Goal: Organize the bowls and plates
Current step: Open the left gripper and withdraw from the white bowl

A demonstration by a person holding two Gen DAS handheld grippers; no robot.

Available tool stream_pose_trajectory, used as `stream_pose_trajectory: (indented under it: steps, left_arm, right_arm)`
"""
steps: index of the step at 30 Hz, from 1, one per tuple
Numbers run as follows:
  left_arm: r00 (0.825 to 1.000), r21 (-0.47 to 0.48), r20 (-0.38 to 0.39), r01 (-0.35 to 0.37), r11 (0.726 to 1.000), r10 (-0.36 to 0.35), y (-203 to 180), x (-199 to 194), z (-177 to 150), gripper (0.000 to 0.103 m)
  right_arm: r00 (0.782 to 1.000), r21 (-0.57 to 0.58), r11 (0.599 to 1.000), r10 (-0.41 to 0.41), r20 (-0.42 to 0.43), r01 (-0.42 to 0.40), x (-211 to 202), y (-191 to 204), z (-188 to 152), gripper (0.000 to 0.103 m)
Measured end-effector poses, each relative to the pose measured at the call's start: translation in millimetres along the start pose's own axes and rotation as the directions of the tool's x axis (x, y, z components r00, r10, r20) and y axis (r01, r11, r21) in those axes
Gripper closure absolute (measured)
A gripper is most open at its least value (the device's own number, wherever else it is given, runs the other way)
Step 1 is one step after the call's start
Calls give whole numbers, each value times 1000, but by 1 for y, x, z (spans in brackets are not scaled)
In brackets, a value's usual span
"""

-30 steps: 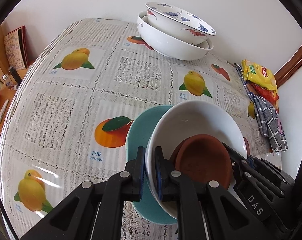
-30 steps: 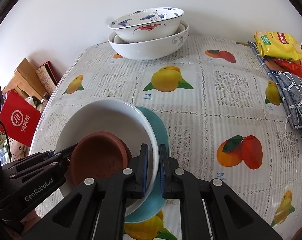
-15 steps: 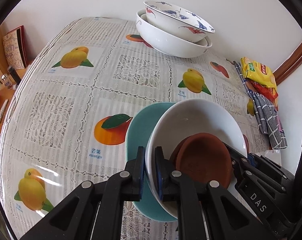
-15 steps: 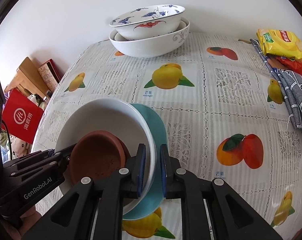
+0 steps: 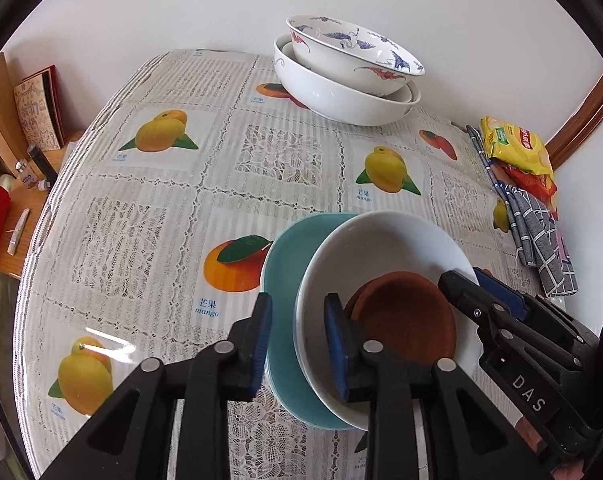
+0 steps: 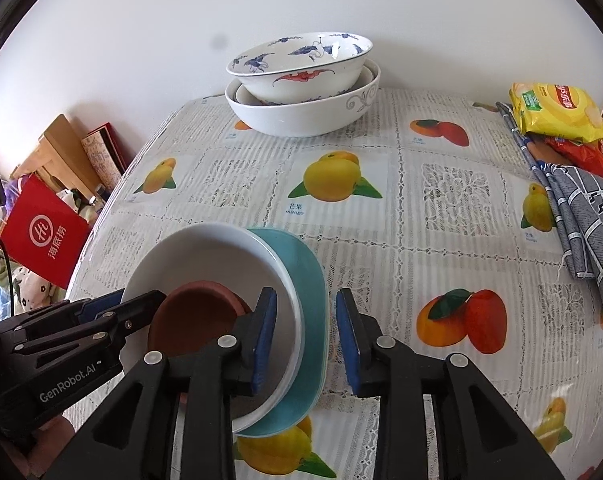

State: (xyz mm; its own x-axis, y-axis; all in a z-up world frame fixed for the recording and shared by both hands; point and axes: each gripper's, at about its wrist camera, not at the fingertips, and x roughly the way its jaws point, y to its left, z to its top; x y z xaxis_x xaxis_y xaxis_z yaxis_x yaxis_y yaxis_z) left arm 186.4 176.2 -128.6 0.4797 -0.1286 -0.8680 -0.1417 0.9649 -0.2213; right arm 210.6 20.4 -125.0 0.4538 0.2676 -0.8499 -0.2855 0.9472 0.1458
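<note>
A stack sits on the fruit-print tablecloth near the front edge: a teal plate at the bottom, a white bowl on it, a small brown dish inside. The same teal plate, white bowl and brown dish show in the right wrist view. My left gripper is open, its jaws straddling the stack's left rim. My right gripper is open, its jaws straddling the right rim. Two nested bowls, a blue-and-red patterned bowl in a large white bowl, stand at the back.
Yellow and red snack bags and a grey checked cloth lie at the table's right edge. A red bag, books and a wooden shelf sit beyond the left edge. A white wall runs behind the table.
Both grippers have opened: their jaws were clamped on the white bowl and teal plate rims and now stand apart. The stack has stayed in place.
</note>
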Motion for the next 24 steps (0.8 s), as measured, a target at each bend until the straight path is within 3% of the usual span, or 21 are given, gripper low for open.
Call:
stream_pose_trajectory:
  steps: [12, 16, 20, 24]
  left_arm:
    - [997, 42, 81, -10, 999, 7, -19, -42, -17, 67]
    - [993, 71, 119, 10, 997, -18, -34, -65, -31, 56]
    - [987, 96, 157, 32, 995, -47, -52, -90, -49, 54]
    - [979, 143, 194, 37, 989, -65, -75, -116, -69, 40]
  right_arm:
    - [999, -16, 1000, -24, 33, 24, -41, -7, -22, 72]
    - [994, -4, 998, -59, 97, 60, -78, -14, -36, 66]
    - [984, 22, 995, -100, 150, 98, -116, -25, -53, 55]
    - [973, 73, 990, -131, 192, 119, -153, -37, -74, 55]
